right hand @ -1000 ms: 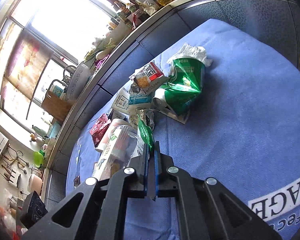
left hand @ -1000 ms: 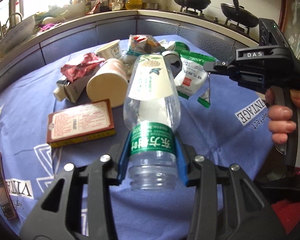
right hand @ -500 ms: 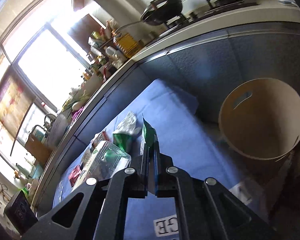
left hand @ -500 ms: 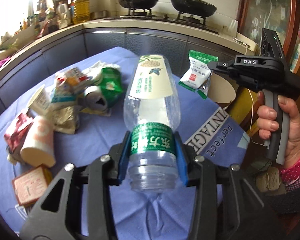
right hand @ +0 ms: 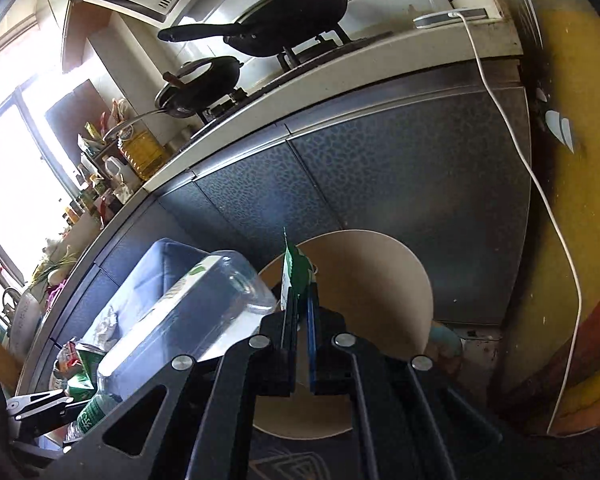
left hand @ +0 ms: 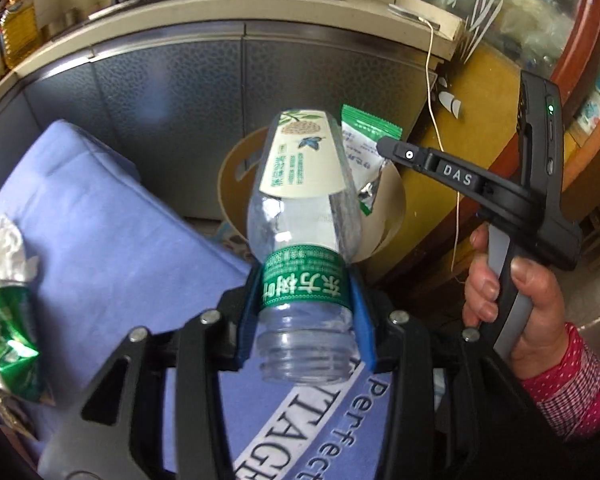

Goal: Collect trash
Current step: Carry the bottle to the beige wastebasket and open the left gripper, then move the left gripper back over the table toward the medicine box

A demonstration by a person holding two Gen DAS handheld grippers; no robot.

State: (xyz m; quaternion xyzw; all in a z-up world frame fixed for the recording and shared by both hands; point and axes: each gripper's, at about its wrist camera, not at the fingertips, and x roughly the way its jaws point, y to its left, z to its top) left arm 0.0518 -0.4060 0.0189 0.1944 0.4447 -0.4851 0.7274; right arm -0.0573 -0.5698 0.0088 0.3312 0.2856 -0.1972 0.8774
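My left gripper [left hand: 306, 304] is shut on the neck of a clear plastic bottle [left hand: 304, 208] with a green label, held base-forward over the table's edge. My right gripper [right hand: 300, 312] is shut on a green-and-white snack wrapper [right hand: 290, 276]; the wrapper also shows in the left wrist view [left hand: 366, 148], hanging over a tan round bin [left hand: 388, 216]. In the right wrist view the bin [right hand: 380, 272] lies just beyond my fingers, and the bottle [right hand: 172, 320] is at the left.
The blue tablecloth [left hand: 100, 232] carries a crushed green can [left hand: 12, 332] and white crumpled paper [left hand: 8, 248] at the left. Grey kitchen cabinets [right hand: 380, 184] stand behind the bin. A white cable [right hand: 540, 200] hangs down a yellow cabinet [left hand: 480, 92].
Both grippers have swung right, away from the trash pile on the table, to the bin beside the cabinets. The bottle and wrapper remain gripped.
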